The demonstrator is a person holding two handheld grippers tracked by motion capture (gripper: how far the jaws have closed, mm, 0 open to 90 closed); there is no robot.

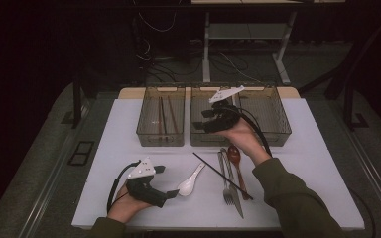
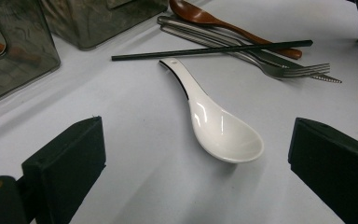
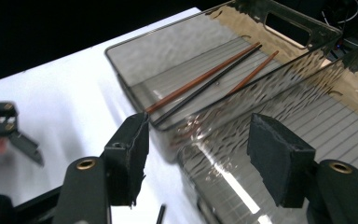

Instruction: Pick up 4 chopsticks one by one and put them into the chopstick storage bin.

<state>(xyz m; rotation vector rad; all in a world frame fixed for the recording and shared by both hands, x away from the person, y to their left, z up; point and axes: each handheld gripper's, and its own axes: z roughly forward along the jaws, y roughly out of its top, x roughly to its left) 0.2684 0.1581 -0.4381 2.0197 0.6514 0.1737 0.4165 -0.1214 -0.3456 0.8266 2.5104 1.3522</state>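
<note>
**Two hand-held tools over cutlery and bins**

On the white surface (image 1: 104, 148), the left tool (image 1: 167, 182) rests low with its jaws released, spread wide on either side of a glossy white ceramic soup spoon (image 2: 216, 126) without touching it. The right tool (image 1: 203, 119) hovers at the middle one of three clear smoky plastic bins (image 1: 206, 136), jaws released and empty. Thin brown and black chopsticks (image 3: 205, 81) lie in the left bin (image 1: 161, 139). Beside the spoon lie a black chopstick (image 2: 212, 50), a steel fork (image 2: 284, 70) and a brown wooden spoon (image 2: 200, 16).

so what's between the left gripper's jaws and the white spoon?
Bare white table; the left gripper stands open short of the white spoon, per the left gripper view.
</note>
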